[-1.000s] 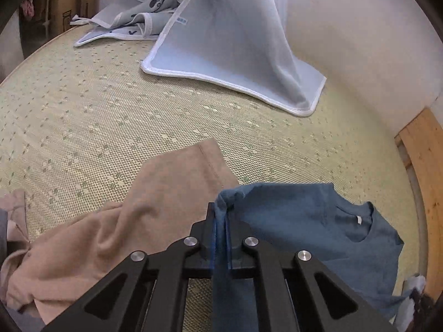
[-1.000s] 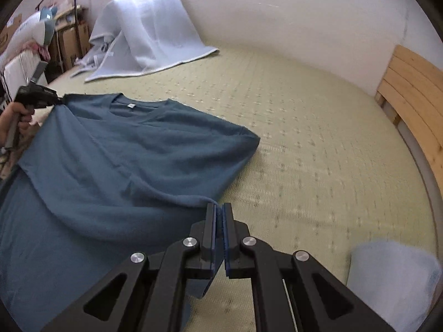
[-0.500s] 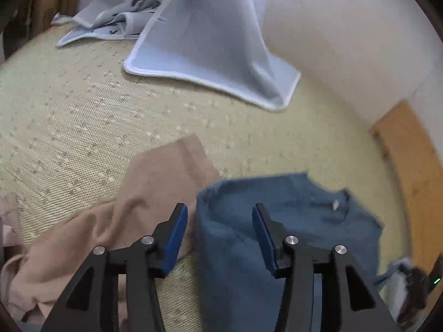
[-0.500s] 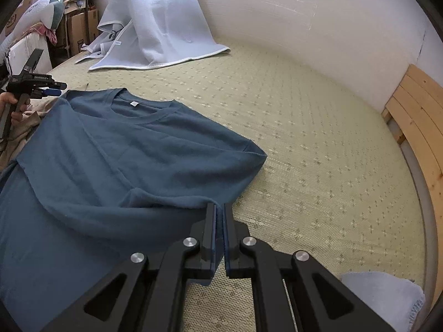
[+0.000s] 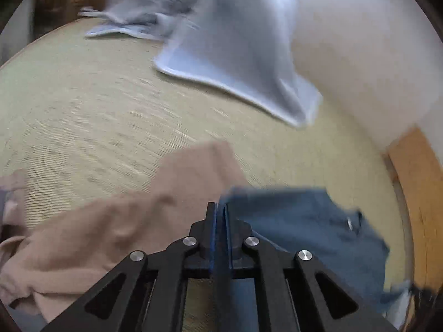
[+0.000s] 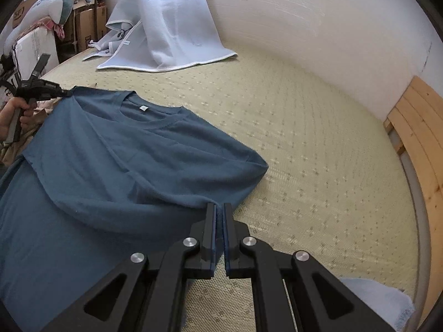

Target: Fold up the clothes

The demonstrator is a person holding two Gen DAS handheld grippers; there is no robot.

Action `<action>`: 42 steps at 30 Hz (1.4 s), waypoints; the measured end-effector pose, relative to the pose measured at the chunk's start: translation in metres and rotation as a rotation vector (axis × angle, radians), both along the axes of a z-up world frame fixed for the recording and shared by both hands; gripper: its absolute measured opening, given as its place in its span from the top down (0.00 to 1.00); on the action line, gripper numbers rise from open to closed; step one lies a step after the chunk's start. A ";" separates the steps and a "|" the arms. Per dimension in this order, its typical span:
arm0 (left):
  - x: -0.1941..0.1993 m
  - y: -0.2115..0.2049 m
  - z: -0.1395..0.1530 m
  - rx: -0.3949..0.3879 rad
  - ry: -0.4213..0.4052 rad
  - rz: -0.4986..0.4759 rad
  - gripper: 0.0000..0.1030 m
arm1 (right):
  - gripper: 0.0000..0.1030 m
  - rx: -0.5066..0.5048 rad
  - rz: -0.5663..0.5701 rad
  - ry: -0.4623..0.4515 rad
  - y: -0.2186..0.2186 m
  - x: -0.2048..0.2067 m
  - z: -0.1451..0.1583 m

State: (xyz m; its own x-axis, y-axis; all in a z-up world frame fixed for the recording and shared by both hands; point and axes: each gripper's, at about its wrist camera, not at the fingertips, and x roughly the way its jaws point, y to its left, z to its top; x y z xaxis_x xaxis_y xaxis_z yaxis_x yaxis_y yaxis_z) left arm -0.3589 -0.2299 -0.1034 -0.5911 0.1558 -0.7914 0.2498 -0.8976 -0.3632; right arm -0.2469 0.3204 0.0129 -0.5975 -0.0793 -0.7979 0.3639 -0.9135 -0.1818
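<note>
Gripping: blue T-shirt (image 6: 116, 166) pinched at two places at once, one edge per gripper.
Right gripper (image 6: 219, 215): jaws nearly together with a thin fold of blue cloth between the pads, at the hem-side edge near the sleeve corner.
Left gripper (image 5: 218, 215): jaws drawn tight on a strip of blue cloth; seen from the right wrist view (image 6: 62, 92) biting the shoulder edge just beside the collar.
Hand (image 6: 13, 116): wrapped round the left tool's handle, at the far left of the right wrist view.
Shirt, position: spread on the woven mat (image 6: 318, 152) of the bed, collar and white neck label (image 6: 143, 108) facing up, upper part doubled over the lower body in a loose fold.
Fold state: one soft layer lying over another, a crease line running across the chest; edges not squared, right sleeve corner bulging at the mat.
Done so far: laid out flat enough to work, with a partial fold showing.
Left to do: judging by the shape, sleeves not tucked, no compact rectangle yet; well short of a finished fold.
Tan garment (image 5: 110, 229): crumpled just beside the blue shirt on its left, partly under it, plainly unfolded.
Pale blue blanket (image 6: 171, 27): draped at the far end of the bed against the wall, well apart from the work.
Light cloth (image 6: 373, 298): a pale bundle at the near right edge; folded or not, cannot tell.
Left wrist view: heavily blurred, fine detail lost.
</note>
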 end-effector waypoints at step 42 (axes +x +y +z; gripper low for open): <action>0.184 0.156 -0.004 -0.752 -0.045 -0.682 0.42 | 0.98 0.011 0.057 -0.035 -0.033 0.005 -0.002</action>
